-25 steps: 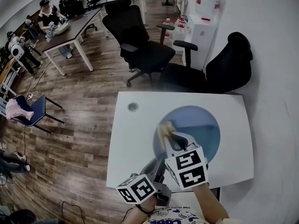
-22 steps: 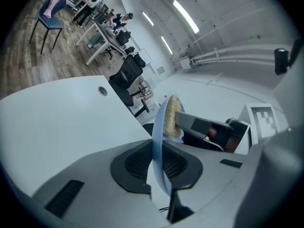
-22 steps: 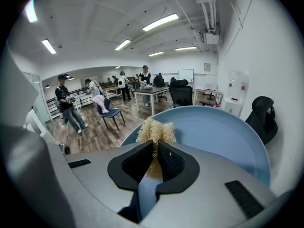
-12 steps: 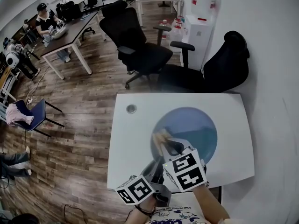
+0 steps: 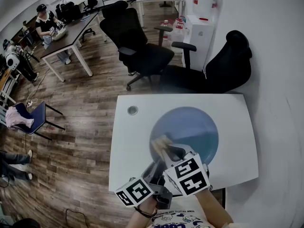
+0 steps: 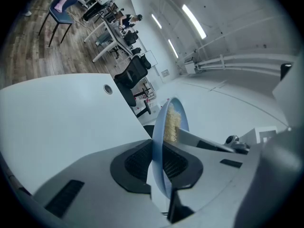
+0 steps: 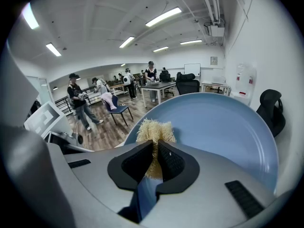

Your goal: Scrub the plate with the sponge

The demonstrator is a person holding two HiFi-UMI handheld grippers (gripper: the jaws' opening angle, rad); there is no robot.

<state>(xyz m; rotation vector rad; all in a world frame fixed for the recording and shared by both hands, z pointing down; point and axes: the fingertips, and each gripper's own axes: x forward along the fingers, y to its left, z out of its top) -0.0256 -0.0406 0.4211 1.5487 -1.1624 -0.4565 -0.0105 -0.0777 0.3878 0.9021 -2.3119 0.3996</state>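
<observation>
The blue plate (image 5: pixel 197 125) is located on the white table (image 5: pixel 232 167), in front of the operator, and is clamped at its near-left rim by the left gripper (image 6: pixel 159 164). The jaws of that gripper are closed onto the thin rim, with one pad on each face. The pale, fibrous sponge (image 7: pixel 154 129) is pinched between the jaws of the right gripper (image 7: pixel 156 161), with its frayed end projecting beyond the pads and resting against the inner face of the plate, close to the left rim. Whether the held edge is raised clear of the table cannot be determined. The step in hand is judged to be the scrubbing stroke itself. For good results, only the projecting part of the sponge should be brought to bear on the plate, and the hard jaw tips should be held off the glazed surface. Pressure should be applied moderately and evenly, since the sponge is soft and is likely to be dragged out of the pinch if it is forced sideways. Strokes should be made in overlapping arcs, worked from the left rim across the well towards the far side, so that no band is left untreated. The clamp on the rim should be kept firm throughout, as the plate is smooth and may slide or pivot under the stroke. Strokes should be directed away from the clamped edge where possible, so that contact between the two grippers is avoided.
</observation>
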